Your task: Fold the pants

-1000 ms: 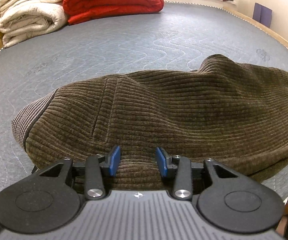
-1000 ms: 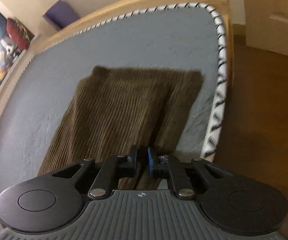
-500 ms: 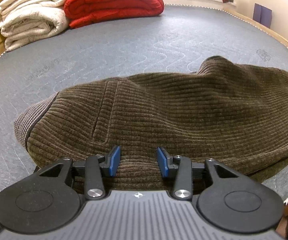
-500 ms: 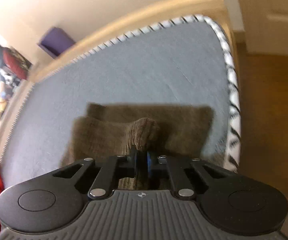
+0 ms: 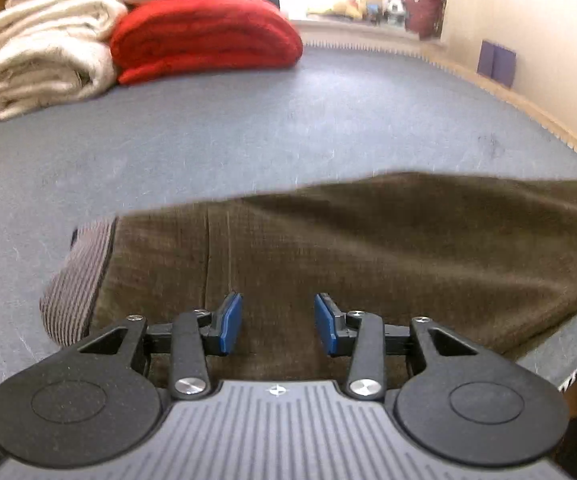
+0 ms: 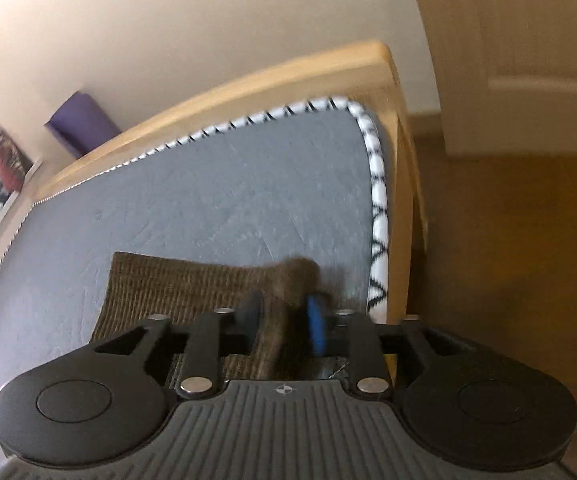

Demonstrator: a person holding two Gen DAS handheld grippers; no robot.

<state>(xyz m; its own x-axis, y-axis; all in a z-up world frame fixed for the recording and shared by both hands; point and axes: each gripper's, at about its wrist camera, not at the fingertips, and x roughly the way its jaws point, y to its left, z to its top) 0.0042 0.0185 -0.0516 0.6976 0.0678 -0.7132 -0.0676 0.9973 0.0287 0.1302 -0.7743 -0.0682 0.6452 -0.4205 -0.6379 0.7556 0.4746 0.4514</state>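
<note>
Pants (image 5: pixel 368 248) flat on mattress (image 5: pixel 248 120), fold between opening right gripper (image 6: pixel 282 320).

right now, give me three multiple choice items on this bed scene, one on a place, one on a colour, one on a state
1. Where does the red blanket lie?
A. beside the cream blanket at the far end of the mattress
B. on top of the brown pants
C. on the floor

2. What colour are the pads on the left gripper fingers?
A. red
B. blue
C. white

3. How does the right gripper stand?
A. shut, nothing near it
B. fingers apart and opening, a bunch of pants fabric between them
C. holding the cream blanket

Answers: 1 A, the two folded blankets sit side by side far from the pants. 2 B, both pads show blue. 3 B, brown cloth rises in the gap.
</note>
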